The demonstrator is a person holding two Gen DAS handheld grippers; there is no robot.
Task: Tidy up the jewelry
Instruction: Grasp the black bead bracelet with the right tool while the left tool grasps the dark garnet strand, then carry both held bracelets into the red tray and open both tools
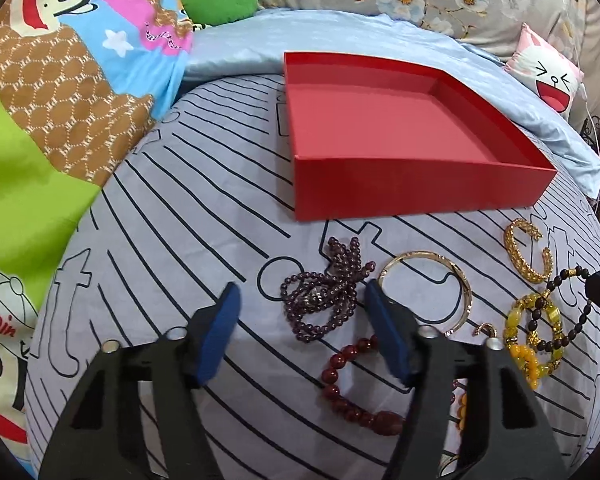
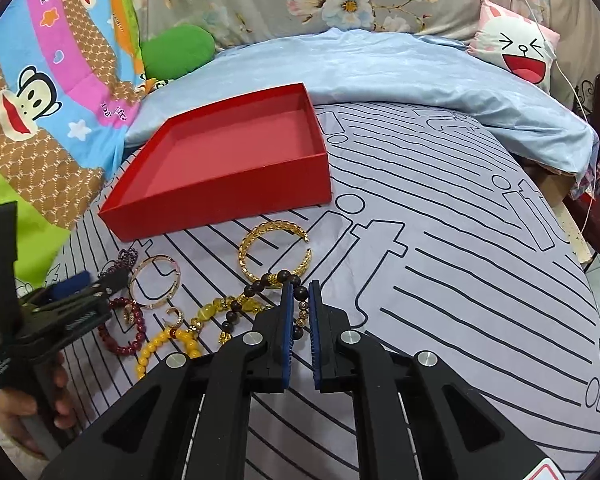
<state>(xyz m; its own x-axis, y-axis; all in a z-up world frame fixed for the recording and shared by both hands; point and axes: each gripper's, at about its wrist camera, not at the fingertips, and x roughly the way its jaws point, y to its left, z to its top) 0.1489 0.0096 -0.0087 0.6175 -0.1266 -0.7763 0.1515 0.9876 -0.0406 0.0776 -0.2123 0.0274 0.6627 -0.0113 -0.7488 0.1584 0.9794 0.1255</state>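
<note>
Two grippers work over a striped bedsheet (image 2: 440,216) strewn with jewelry. The right gripper (image 2: 301,292) has its blue pads pressed close together, pinching the dark bead bracelet (image 2: 256,290) where its strand passes between the fingertips. The left gripper (image 1: 300,296) stands spread, its jaws on either side of the purple bead strand (image 1: 320,300) without pressing on it; in the right wrist view a hand (image 2: 32,404) holds it at the left edge. Just right of the purple strand lies a thin gold bangle (image 1: 456,280), and nearer the camera a red bead bracelet (image 1: 340,380). A broad open gold cuff (image 2: 276,252) lies just beyond the dark beads, touching them. Yellow bead bracelets (image 2: 172,344) lie tangled with the dark strand, a small gold earring (image 2: 176,318) beside them. Beyond all the jewelry sits a shallow red box (image 2: 220,204), open, with nothing in it. A pale blue pillow (image 2: 380,64) lies behind the box
</note>
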